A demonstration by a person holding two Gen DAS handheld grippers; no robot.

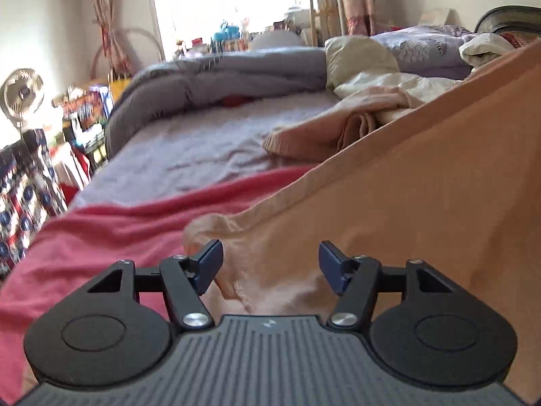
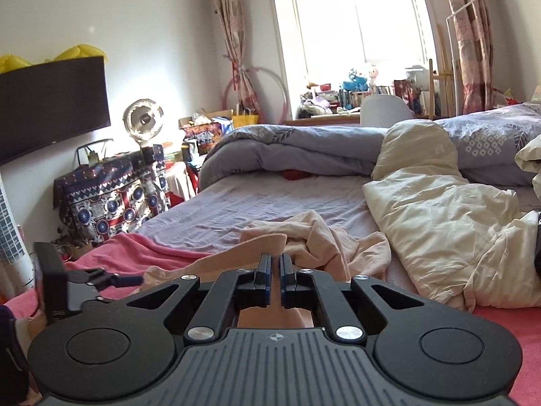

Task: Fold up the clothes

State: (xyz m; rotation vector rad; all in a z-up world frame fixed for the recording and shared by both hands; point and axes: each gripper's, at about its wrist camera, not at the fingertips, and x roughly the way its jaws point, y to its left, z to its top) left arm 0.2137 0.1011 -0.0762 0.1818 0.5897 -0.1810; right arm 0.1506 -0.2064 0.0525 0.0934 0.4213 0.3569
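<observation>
Bed (image 2: 270, 199) w/ 1 peach garment (image 1: 422, 186): right gripper (image 2: 275, 277) jaws clamped on it, left gripper (image 1: 270, 267) jaws apart.

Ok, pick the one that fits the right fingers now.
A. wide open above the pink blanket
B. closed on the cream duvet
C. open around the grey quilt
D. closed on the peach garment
D: the right fingers stand pressed together with the peach garment pinched between them.
</observation>
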